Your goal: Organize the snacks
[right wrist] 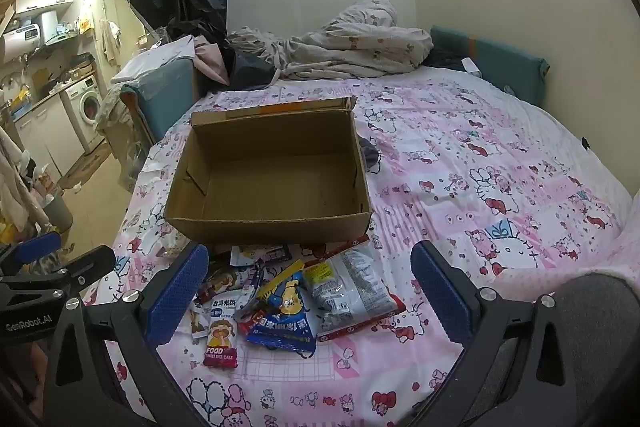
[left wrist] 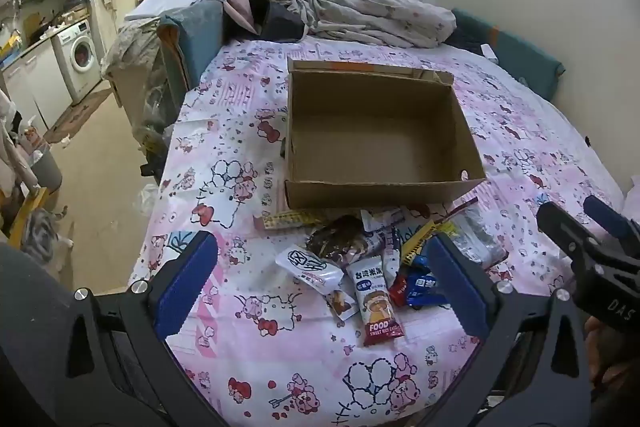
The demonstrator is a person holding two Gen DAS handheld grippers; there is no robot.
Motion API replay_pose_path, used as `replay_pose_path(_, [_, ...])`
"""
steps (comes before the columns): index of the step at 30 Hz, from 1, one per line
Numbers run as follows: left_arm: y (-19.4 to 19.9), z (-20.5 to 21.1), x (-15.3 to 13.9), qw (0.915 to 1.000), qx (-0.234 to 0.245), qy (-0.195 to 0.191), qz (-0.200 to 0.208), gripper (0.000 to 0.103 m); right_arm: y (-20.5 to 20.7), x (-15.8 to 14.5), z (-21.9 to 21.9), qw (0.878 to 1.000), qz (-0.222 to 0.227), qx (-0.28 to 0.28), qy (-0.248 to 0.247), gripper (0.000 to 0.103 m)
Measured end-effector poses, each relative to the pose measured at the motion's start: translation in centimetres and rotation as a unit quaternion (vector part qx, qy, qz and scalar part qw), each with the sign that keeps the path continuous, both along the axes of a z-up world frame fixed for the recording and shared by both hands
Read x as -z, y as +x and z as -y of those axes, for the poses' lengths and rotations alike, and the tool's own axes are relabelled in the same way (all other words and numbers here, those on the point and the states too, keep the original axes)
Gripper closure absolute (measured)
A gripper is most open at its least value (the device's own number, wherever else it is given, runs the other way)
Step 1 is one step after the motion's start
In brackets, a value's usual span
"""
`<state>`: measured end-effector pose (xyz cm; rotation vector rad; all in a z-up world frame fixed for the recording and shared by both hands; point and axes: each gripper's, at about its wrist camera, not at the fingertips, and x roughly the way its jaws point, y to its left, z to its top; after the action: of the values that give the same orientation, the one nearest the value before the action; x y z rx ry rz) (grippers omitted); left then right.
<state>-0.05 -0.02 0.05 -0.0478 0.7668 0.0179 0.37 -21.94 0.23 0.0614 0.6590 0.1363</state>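
An open cardboard box (left wrist: 384, 187) (right wrist: 264, 223) sits empty on the bed's pink cartoon sheet. Just in front of it lies a pile of snack packets: a red "FOOD" rice cake bar (left wrist: 378, 303) (right wrist: 220, 333), a white packet (left wrist: 314, 263), a brown packet (left wrist: 340, 239), a blue triangular packet (right wrist: 286, 315) and a clear bag with red edges (right wrist: 352, 291). My left gripper (left wrist: 320, 279) is open and empty, hovering over the pile. My right gripper (right wrist: 310, 295) is open and empty, also over the pile. Each gripper shows at the edge of the other's view.
Crumpled bedding (left wrist: 376, 11) and dark clothes lie at the bed's far end. A teal headboard cushion (right wrist: 508, 67) runs along the right wall. The bed's left edge drops to the floor, with a washing machine (left wrist: 80, 55) and clutter beyond.
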Motion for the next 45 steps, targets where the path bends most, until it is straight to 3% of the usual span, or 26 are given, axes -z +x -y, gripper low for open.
replay_pose_path(45, [0.04,-0.56,-0.45,0.9999,-0.014,-0.002,0.000,0.000,-0.04,-0.22,-0.08,1.000,0.000,0.000,-0.001,0.000])
